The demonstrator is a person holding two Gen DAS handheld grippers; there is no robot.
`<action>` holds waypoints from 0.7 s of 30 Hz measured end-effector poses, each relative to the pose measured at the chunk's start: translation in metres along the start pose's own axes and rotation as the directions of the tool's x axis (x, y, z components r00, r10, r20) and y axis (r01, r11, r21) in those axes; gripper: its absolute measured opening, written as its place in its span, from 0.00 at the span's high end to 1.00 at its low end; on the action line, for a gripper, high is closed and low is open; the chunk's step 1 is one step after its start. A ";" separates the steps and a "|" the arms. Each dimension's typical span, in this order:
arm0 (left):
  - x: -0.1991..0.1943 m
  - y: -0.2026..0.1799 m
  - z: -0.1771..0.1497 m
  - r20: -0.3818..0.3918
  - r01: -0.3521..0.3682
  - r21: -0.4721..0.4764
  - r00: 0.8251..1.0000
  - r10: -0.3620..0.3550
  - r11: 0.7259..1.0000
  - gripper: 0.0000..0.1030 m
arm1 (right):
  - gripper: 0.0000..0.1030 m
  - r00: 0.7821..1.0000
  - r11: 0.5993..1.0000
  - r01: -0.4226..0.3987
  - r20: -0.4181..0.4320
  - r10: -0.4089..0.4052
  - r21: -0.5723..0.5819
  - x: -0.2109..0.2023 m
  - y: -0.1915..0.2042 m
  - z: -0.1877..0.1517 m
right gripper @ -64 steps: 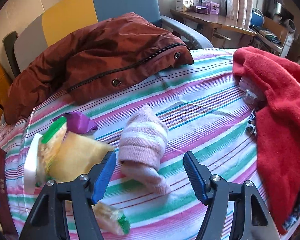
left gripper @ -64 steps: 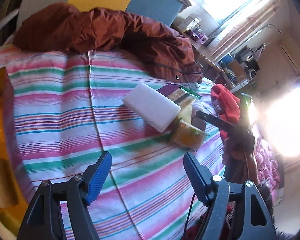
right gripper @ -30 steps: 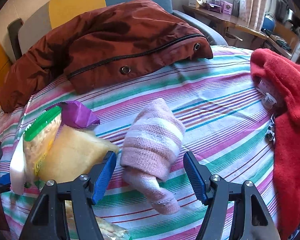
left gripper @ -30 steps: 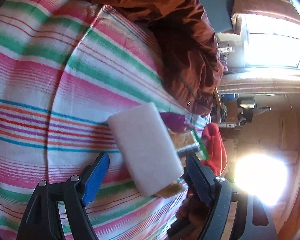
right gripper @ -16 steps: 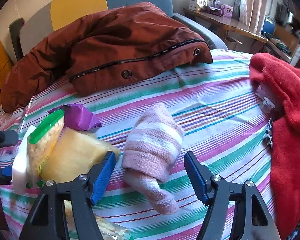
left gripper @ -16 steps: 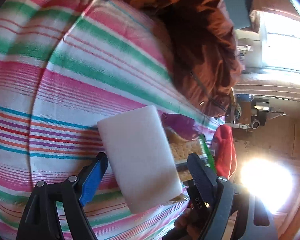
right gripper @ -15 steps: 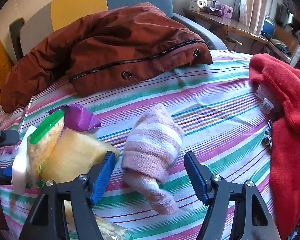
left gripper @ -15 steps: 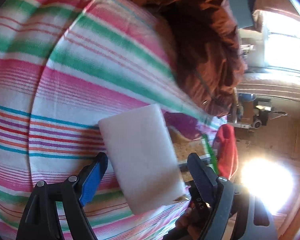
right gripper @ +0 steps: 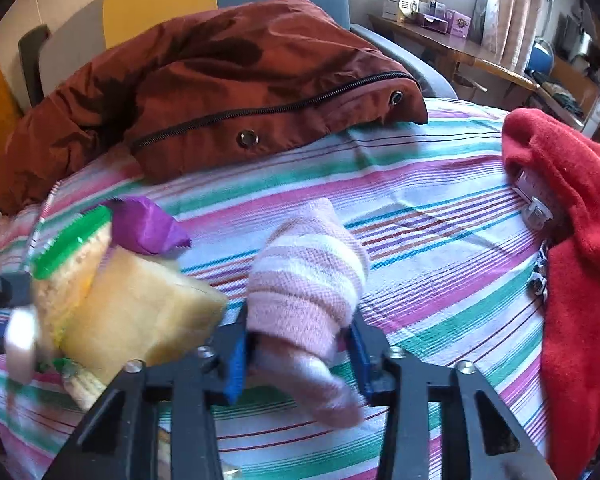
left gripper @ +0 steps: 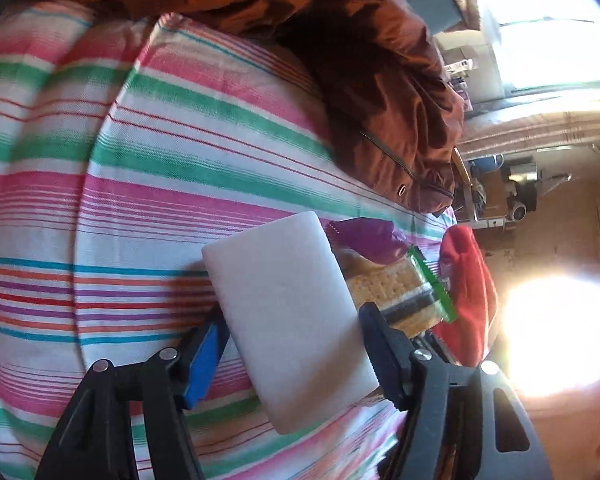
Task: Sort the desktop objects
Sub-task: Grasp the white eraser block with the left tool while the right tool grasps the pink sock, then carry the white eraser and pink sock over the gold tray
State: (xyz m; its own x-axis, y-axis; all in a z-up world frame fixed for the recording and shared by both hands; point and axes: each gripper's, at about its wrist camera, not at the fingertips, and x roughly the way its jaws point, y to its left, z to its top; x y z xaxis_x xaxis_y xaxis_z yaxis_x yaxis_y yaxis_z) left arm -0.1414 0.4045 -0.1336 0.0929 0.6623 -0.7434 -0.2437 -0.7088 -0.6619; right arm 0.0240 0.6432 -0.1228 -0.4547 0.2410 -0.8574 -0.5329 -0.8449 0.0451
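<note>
**Two grippers, each closed on its own item**

Your left gripper [left gripper: 290, 344] tilts steeply down at the striped cloth [left gripper: 148, 200]. Its jaws have just been closing, and their pads now press both long sides of the white foam block [left gripper: 288, 312]. That block lies flat, its long axis running away from you along the fingers. Just beyond it sit the cracker packet [left gripper: 396, 292] and purple wrapper [left gripper: 364, 236].

Your right gripper [right gripper: 298, 350] also points steeply down. Its jaws have just been closing and now pinch the pink striped sock [right gripper: 306, 280] across its lower part. The sock's cuff end trails toward you past the fingers, while its rounded end points away toward the brown jacket [right gripper: 220, 92]. The red cloth [right gripper: 572, 240] lies well to its right.
</note>
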 end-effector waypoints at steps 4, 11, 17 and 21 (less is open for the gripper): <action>-0.017 -0.003 -0.010 0.081 -0.070 0.109 0.995 0.062 0.992 0.35 | 0.66 1.000 1.000 -0.003 0.008 0.003 -0.011 -0.002 0.002 0.000; -0.044 0.002 -0.031 0.163 -0.127 0.166 0.982 0.100 0.978 0.35 | 0.66 0.997 0.999 -0.045 0.067 0.046 -0.022 -0.022 0.008 0.004; -0.073 0.007 -0.049 0.219 -0.151 0.208 0.970 0.104 0.966 0.35 | 0.66 0.989 0.995 -0.093 0.114 0.095 -0.019 -0.034 0.006 0.011; -0.092 0.004 -0.058 0.269 -0.185 0.236 0.956 0.119 0.954 0.35 | 0.66 0.983 0.993 -0.113 0.145 0.116 -0.031 -0.045 0.010 0.013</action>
State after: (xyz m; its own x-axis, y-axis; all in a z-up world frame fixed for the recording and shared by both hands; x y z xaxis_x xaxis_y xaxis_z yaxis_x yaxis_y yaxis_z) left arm -0.0945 0.3262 -0.0733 -0.1995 0.6139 -0.7637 -0.4773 -0.7416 -0.4714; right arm 0.0303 0.6300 -0.0771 -0.6125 0.2079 -0.7627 -0.4559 -0.8811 0.1260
